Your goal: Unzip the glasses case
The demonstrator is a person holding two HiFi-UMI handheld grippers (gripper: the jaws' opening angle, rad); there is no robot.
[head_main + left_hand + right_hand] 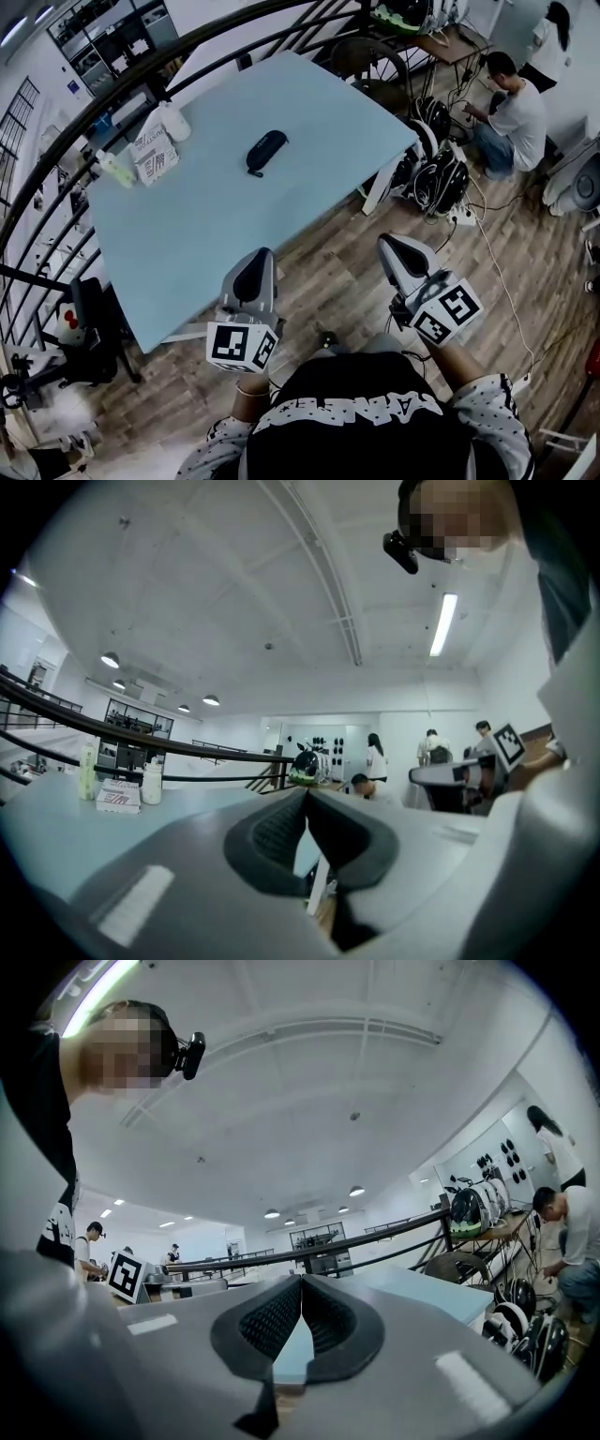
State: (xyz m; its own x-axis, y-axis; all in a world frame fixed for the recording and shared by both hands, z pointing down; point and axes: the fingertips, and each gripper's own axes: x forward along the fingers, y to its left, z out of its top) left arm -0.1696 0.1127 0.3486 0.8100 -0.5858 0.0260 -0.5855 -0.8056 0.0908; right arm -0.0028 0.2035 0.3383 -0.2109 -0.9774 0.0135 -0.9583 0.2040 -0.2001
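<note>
Glasses case (266,151) — dark and oval — lies alone near the middle of the light-blue table (206,234), well apart from both grippers. A printed box (156,157), a white bottle (175,122) and a pale green bottle (114,169) stand at the table's far left corner. The left gripper (260,255) hangs at the table's near edge, and the right gripper (386,244) is off the table, above the wood floor (337,281). Both have their fingers pressed together at the tips with nothing between them.

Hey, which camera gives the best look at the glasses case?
The head view: the glasses case lies in full sight on the blue table. Neither gripper view shows it; both look low across the table past shut jaws.
</note>
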